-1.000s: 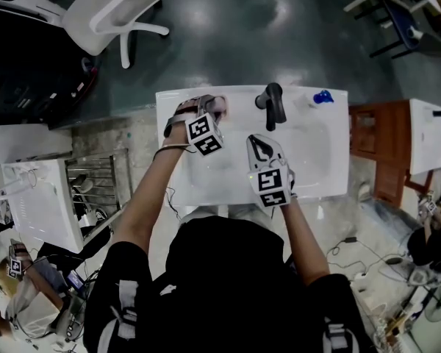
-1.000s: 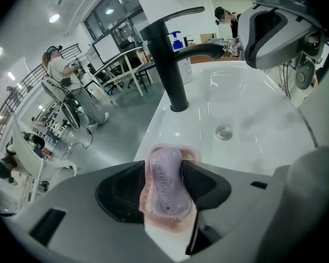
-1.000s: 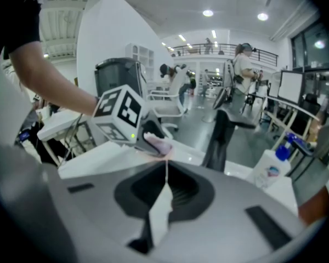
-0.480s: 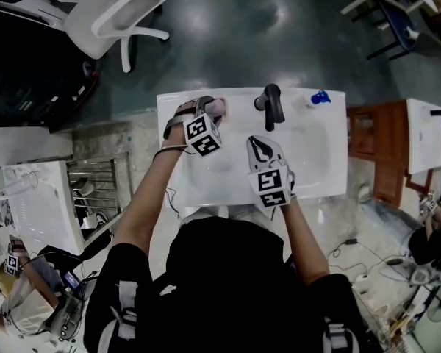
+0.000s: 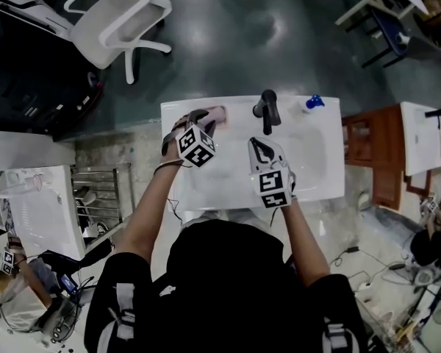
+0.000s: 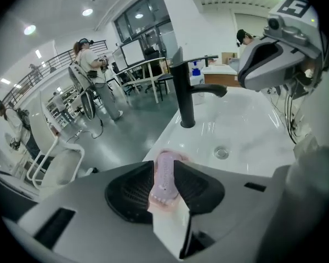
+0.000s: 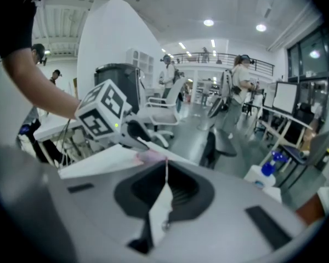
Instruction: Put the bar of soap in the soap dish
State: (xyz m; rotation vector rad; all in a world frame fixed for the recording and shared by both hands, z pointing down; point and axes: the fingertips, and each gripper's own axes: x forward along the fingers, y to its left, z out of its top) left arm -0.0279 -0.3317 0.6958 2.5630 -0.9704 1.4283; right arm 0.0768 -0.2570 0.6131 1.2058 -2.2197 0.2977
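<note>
**Left gripper [image 6: 164, 169] closing on the bar of soap [image 6: 162, 188] at the back-left corner of the sink [image 5: 316, 160]**

We keep the pads flat on the bar's faces and squeeze gently; it looks slippery. The left gripper view shows it edge-on between the closing jaws, while the head view gives only a pink patch left of the tap [image 5: 267, 109]. We cannot pick out the soap dish. The right gripper [image 7: 165, 169] is pinched together, empty.

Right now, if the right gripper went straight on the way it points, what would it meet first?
The right gripper would probably meet the back ledge of the white sink, just beside the black faucet; depth is unclear.
</note>
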